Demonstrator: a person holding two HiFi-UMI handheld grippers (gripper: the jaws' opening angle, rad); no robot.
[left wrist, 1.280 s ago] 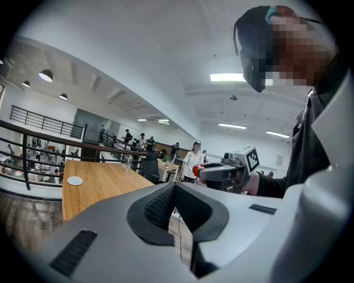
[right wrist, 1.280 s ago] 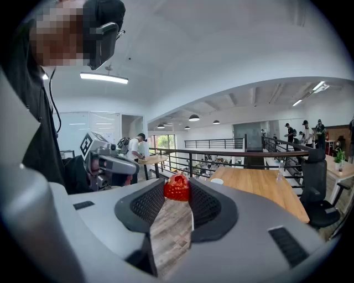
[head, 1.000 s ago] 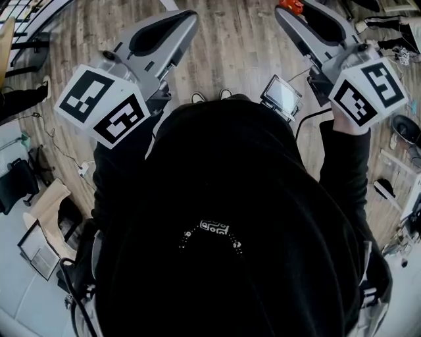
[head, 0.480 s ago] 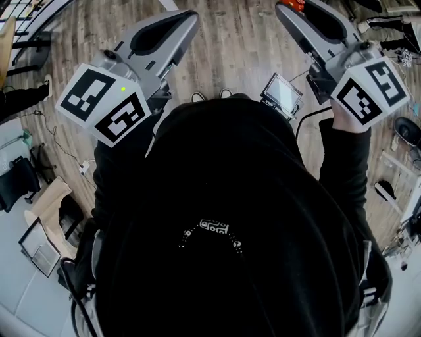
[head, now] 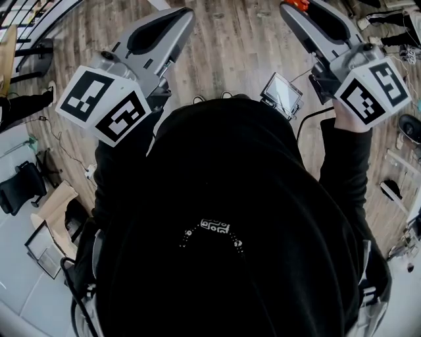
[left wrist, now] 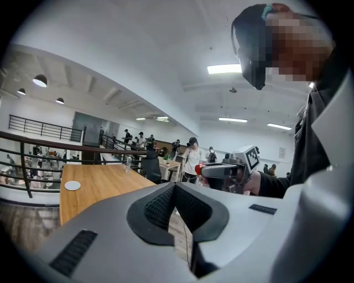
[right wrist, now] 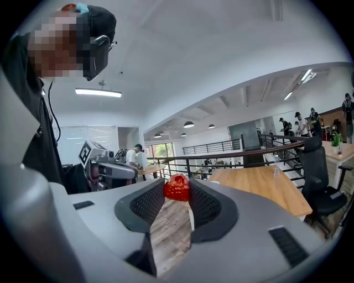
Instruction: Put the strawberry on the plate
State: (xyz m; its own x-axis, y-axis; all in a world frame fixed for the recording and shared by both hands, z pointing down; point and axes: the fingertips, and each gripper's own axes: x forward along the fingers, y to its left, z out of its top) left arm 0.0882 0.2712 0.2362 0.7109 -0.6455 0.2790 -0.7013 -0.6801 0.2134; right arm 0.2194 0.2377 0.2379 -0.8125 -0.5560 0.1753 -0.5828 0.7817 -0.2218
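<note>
A red strawberry point(right wrist: 177, 188) sits pinched between the dark pads of my right gripper point(right wrist: 177, 185), which is shut on it and held in the air. In the head view the strawberry point(head: 297, 4) shows at the tip of the right gripper point(head: 291, 8), top right. My left gripper point(left wrist: 174, 184) has its tips together with nothing between them; in the head view the left gripper point(head: 186, 14) is at the top left. A small white round plate point(left wrist: 72, 185) lies on a long wooden table point(left wrist: 105, 185) ahead on the left.
Wood-plank floor point(head: 230, 46) lies below both grippers. A black railing point(left wrist: 33, 157) runs behind the table. An office chair point(right wrist: 321, 171) stands by the wooden table point(right wrist: 260, 185). Several people stand far off. A small screen point(head: 281, 94) hangs at the person's front.
My right gripper has drifted slightly to the right with the strawberry still in it. The left gripper has hardly moved.
</note>
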